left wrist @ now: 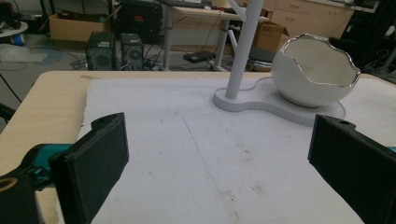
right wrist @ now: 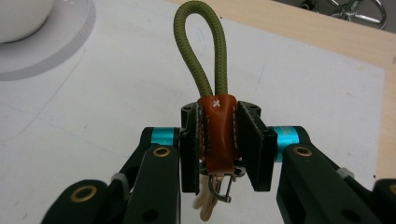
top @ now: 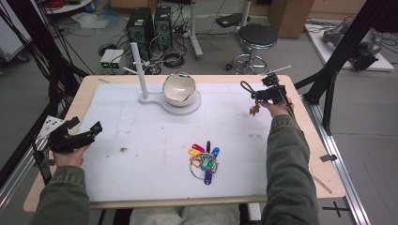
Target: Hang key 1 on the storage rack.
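Right gripper (right wrist: 218, 144) clamped on a brown stitched-leather key fob (right wrist: 218, 133) with an olive cord loop, left gripper (left wrist: 215, 158) spread wide over the matte white mat (left wrist: 187, 154), glossy jagged-rimmed bowl (left wrist: 315, 70) beyond

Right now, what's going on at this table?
A person works two hand-held grippers over a white mat. The right gripper is shut on a keychain, clamping its brown leather tab, with the olive cord loop standing up beyond the jaws and metal hardware hanging below; it is held up over the right side of the table. The left gripper is open with nothing between its jaws, low at the left. A bunch of coloured key tags lies on the mat, and an eggshell-shaped bowl sits on a white stand with a post.
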